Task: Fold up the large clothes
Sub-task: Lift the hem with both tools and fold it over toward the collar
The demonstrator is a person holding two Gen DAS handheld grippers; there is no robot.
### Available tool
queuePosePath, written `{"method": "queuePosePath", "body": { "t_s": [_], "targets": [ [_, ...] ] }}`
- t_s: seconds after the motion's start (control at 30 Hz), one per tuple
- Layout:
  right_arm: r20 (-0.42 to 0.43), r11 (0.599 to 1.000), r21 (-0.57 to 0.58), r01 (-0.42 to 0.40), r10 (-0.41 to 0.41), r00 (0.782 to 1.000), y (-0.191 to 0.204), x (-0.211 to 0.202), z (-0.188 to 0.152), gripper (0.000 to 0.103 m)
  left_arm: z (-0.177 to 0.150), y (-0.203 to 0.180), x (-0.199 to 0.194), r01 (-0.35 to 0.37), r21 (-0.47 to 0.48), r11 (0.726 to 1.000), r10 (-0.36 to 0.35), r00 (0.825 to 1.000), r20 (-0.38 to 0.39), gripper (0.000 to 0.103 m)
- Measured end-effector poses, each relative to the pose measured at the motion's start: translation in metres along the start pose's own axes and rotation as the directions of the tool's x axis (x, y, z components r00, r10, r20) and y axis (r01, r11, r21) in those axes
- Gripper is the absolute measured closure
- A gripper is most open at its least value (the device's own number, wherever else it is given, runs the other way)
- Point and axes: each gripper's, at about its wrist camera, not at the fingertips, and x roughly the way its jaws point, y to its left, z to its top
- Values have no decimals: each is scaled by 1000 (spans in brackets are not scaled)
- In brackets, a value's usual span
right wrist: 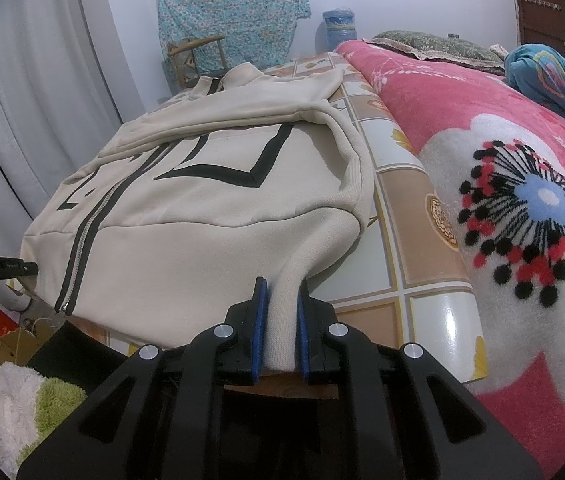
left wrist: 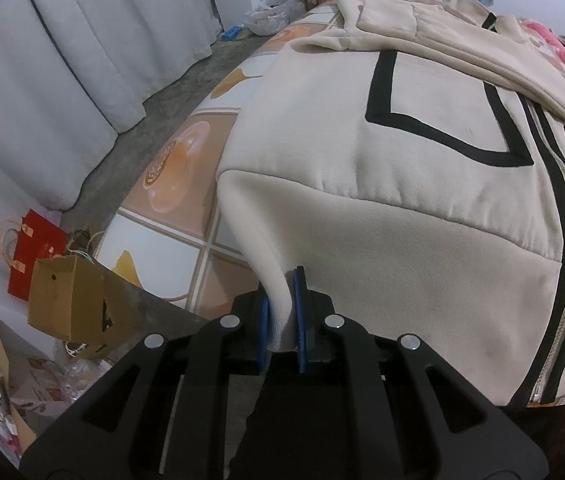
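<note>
Both tongs (left wrist: pixel 282 320) (right wrist: pixel 280 330) clamped on jacket hem (left wrist: pixel 402 260).

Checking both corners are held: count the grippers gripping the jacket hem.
2. The left gripper pinches the cream jacket at one hem corner; the right gripper pinches the opposite hem corner.

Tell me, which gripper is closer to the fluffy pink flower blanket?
Right. The right gripper pinches the cream zip-up jacket at the corner beside the pink flower blanket; the left gripper holds the far corner.
</note>
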Motion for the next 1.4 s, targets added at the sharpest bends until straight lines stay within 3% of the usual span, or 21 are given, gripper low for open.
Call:
{"method": "queuePosePath", "body": {
  "t_s": [0.27, 0.5, 0.77, 1.03, 1.13, 1.23, 1.27, 1.3, 1.33, 1.4],
  "targets": [
    [-21, 999, 30, -35, 35, 999, -6, 1, 5, 92, -3, 4, -5, 4, 68, 998, -7, 999, 41, 97],
    [-54, 988, 112, -105, 111, 992, -17, -9, 13, 94, -8, 28, -25, 133, 82, 988, -142, 983, 117, 99],
    [-66, 988, 121, -97, 106, 992, -22, -31, 21, 95, -34, 60, -63, 336, 87, 938, -347, 918, 191, 99],
    [-79, 968, 199, -154, 173, 982, -33, -52, 28, 95, -41, 72, -79, 465, 85, 881, -472, 858, 202, 99],
    [-60, 952, 233, -199, 219, 974, -35, -53, 38, 95, -24, 78, -82, 536, 66, 842, -537, 819, 200, 99],
    [-23, 920, 294, -258, 277, 961, -37, -48, 57, 95, 5, 84, -74, 634, 10, 773, -624, 758, 189, 98],
    [-10, 913, 311, -264, 281, 960, -37, -45, 65, 95, 19, 86, -68, 674, -22, 739, -659, 729, 185, 98],
    [-1, 908, 323, -268, 283, 959, -38, -42, 71, 95, 26, 87, -65, 693, -39, 720, -676, 713, 185, 98],
    [9, 902, 335, -271, 284, 959, -38, -38, 78, 95, 42, 89, -55, 728, -73, 682, -707, 682, 188, 98],
    [35, 890, 361, -278, 285, 958, -41, -27, 96, 95, 64, 89, -41, 765, -117, 633, -741, 643, 192, 98]
  ]
}}
